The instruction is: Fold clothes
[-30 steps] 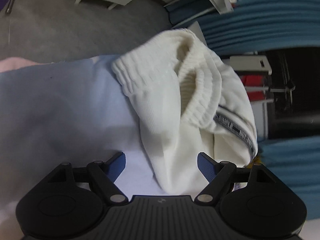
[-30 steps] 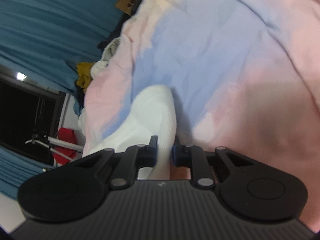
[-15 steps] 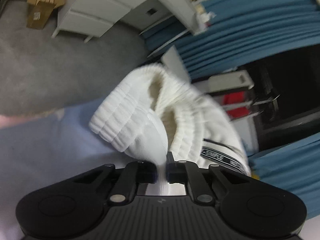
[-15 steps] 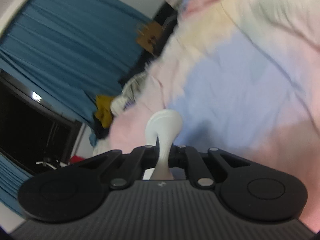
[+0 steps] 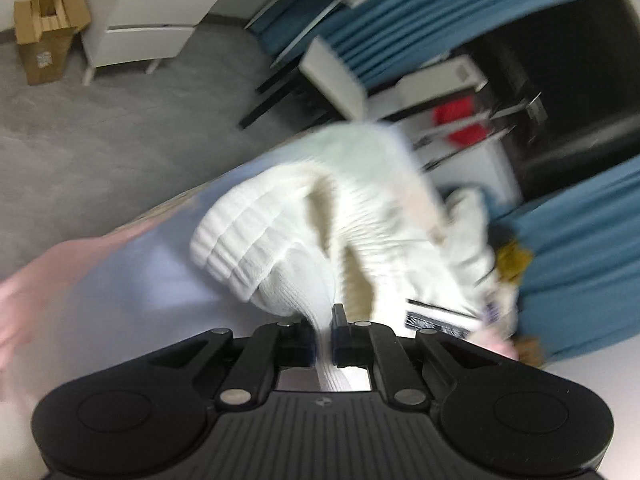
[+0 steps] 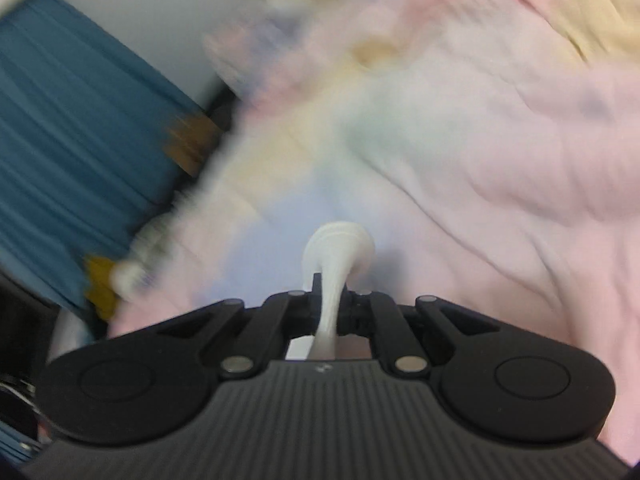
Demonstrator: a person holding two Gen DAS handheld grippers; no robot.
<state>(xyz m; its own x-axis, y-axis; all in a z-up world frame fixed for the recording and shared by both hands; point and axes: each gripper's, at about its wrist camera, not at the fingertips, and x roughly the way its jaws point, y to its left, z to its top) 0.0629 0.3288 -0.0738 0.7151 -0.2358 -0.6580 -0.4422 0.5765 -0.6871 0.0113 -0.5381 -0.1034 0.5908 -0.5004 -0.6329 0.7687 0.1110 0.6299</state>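
Pastel bedding (image 6: 500,160) in pink, blue & pale yellow fills most of the right wrist view; blue curtains (image 5: 460,4) & grey carpet (image 5: 100,140) sit behind it in the left wrist view, w/ a white drawer unit (image 5: 160,12) & one open cardboard box (image 5: 44,32) on the floor. Both views are motion-blurred.

We have one garment in play: a white knit piece (image 5: 304,248) w/ ribbed cuffs, over the blue part of the bedding near its edge. We count two ribbed openings, one nearer the camera on the left, one behind it. Its long axis runs from our left gripper (image 5: 322,340) up & away toward the right of that view, the ribbed end pointing away from us. A dark printed band (image 5: 436,320) shows on the fabric at the right side. Whether it's fully off the bedding, can't tell.

Left gripper: jaws together, clamped on a thin fold of the white knit, which passes straight btwn the pads. Right gripper (image 6: 330,308): also closed, pinching a narrow bunched strand of the same white fabric (image 6: 338,256), which bulges into a rounded lobe just past the fingertips & points away from us over the blue patch.

One mustard-yellow item (image 6: 98,280) lies w/ other blurred clothes at the bed's edge by the curtain.
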